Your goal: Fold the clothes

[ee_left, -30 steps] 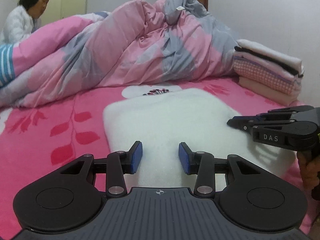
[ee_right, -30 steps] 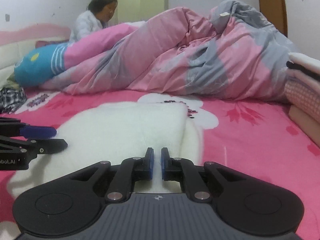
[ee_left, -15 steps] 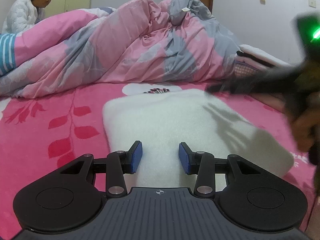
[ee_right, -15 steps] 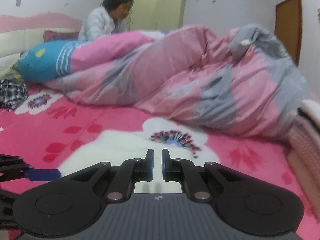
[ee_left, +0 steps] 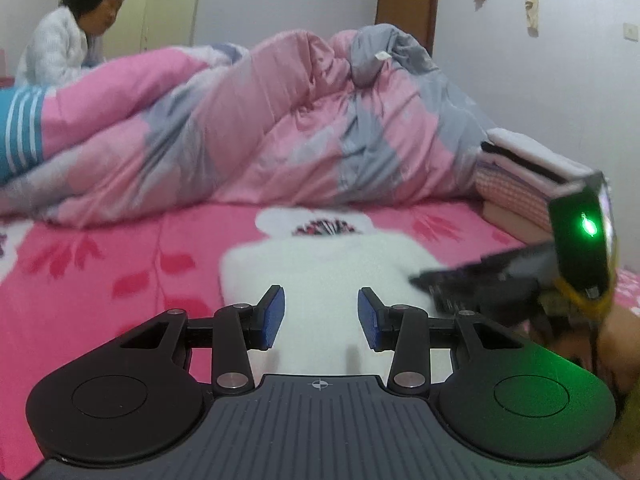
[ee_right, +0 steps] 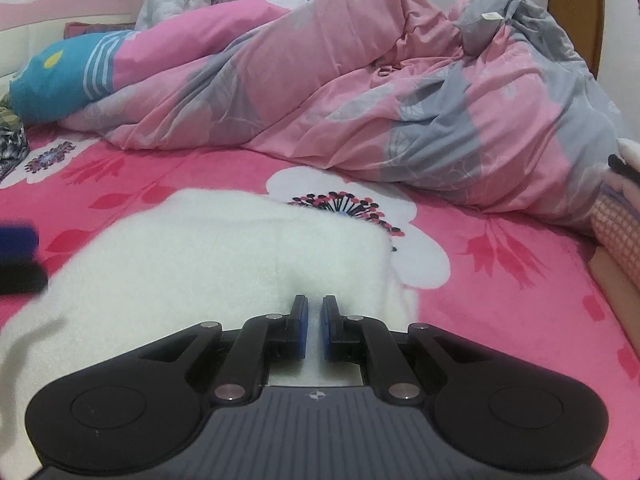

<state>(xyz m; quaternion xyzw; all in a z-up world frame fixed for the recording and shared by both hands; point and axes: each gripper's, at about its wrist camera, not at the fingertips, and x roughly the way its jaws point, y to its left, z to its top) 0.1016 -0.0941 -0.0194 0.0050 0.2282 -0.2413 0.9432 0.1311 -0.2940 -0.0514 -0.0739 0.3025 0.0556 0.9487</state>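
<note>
A white fluffy garment (ee_left: 320, 264) lies folded in a thick pad on the pink flowered sheet (ee_left: 100, 272). My left gripper (ee_left: 320, 312) hovers over its near end, open, with nothing between the blue pads. The right gripper (ee_left: 424, 282), blurred and with a green light on its body, reaches in from the right over the garment's right edge. In the right wrist view the right gripper (ee_right: 313, 320) is shut over the garment (ee_right: 220, 248), its pads nearly together and nothing gripped. A blue pad of the left gripper (ee_right: 16, 240) shows at the far left.
A rumpled pink and grey quilt (ee_left: 280, 132) fills the back of the bed. A stack of folded clothes (ee_left: 520, 176) stands at the right edge. A person in white (ee_left: 60, 48) sits beyond the quilt. A blue striped pillow (ee_right: 52, 76) lies at the left.
The right gripper swung up and back in over the garment's right edge, staying shut. The left gripper rose slightly and kept the same opening.
</note>
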